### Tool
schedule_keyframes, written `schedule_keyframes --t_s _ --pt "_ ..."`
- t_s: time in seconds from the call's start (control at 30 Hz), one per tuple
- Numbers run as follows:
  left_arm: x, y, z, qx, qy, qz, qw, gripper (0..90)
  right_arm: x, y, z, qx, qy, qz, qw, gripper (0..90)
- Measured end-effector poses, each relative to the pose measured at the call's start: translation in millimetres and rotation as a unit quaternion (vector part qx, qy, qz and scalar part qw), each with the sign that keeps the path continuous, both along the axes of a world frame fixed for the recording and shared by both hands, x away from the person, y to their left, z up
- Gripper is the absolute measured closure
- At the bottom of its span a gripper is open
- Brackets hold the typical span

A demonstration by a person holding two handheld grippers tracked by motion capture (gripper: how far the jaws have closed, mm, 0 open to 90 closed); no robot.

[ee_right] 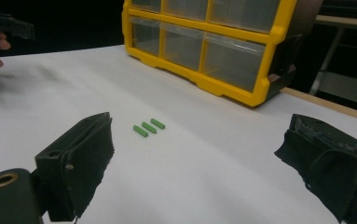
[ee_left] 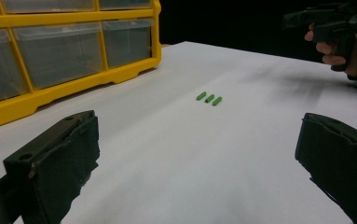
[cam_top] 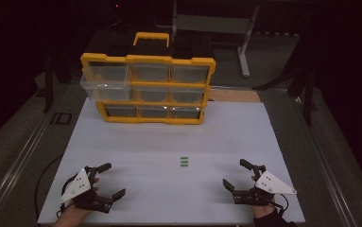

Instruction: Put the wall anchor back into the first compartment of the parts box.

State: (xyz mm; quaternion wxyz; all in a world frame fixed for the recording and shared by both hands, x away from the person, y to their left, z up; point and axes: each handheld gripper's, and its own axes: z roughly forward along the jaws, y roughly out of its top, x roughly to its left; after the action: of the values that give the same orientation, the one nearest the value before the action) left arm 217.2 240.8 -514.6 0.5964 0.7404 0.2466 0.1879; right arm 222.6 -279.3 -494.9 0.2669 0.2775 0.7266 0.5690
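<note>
Fig. — Both grippers at rest near table front, before any pickup. Three small green sticks (cam_top: 184,161) lie side by side on the white table (cam_top: 122,142), roughly mid-table, well apart from the yellow drawer organizer (cam_top: 149,87) standing upright at the far edge. Top-left drawer (cam_top: 104,78) of the organizer sits pulled out a little; the other drawers look flush.

L gripper (cam_top: 107,181): jaws wide apart, holding nothing, resting near the front-left corner. R gripper (cam_top: 238,173): jaws likewise wide apart, empty, near the front-right corner. In the L gripper view the sticks (ee_left: 209,98) sit ahead and slightly right of centre between the two black jaws; in the R gripper view the sticks (ee_right: 148,127) sit ahead and left of centre, closer to that view's left jaw.

Key relation: sticks lie between the two grippers, farther from the person than both. From the high view the R gripper looks somewhat nearer, though the margin is small. Each stick's long axis runs left–right across the table (parallel to the front edge), w/ the three stacked front-to-back as a row. Judgement: a jaw pair closing front-to-back would grip one across its short width; since neighbours are nearly touching, picking a single stick likely calls for approaching an outer one, nearest or farthest, rather than the middle.
</note>
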Motion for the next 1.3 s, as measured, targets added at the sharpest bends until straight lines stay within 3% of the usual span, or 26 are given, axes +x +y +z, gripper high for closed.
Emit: schedule_keyframes --t_s 0.27,0.33,0.47,0.5,0.73,0.93,1.03,1.3 --pt "1.2 -3.3 1.7 0.003 0.0 -0.001 1.0 0.0 1.6 -0.5 -0.8 0.003 0.002 0.011 0.9999 7.8" --pt "2.7 -5.7 5.5 -0.014 0.013 -0.009 0.9998 0.0 1.4 -0.6 0.0 0.004 0.001 0.009 1.0 7.8" --pt "4.0 -9.3 11.5 -0.019 0.022 -0.02 0.9994 0.0 0.7 0.6 1.4 0.002 -0.002 0.006 1.0 7.8" --pt "7.3 -12.8 17.9 -0.021 0.027 -0.035 0.9988 0.0 0.4 1.3 1.7 0.0 -0.003 0.006 1.0 7.8" --pt "22.5 -25.8 36.9 -0.026 0.023 -0.067 0.9971 0.0 0.1 2.7 2.9 -0.003 -0.005 0.005 1.0 7.8" --pt "38.1 -44.1 59.9 -0.017 0.019 -0.105 0.9942 0.0 -0.7 2.3 3.8 -0.001 -0.006 0.008 0.9999 7.9" --pt "41.7 -48.5 64.9 -0.014 0.019 -0.113 0.9934 0.0 -1.2 2.5 4.2 0.0 -0.007 0.009 0.9999 7.8" --pt "59.4 -70.5 87.1 -0.007 0.017 -0.151 0.9884 0.0 -1.0 1.9 4.6 0.004 -0.011 0.01 0.9999 7.9"
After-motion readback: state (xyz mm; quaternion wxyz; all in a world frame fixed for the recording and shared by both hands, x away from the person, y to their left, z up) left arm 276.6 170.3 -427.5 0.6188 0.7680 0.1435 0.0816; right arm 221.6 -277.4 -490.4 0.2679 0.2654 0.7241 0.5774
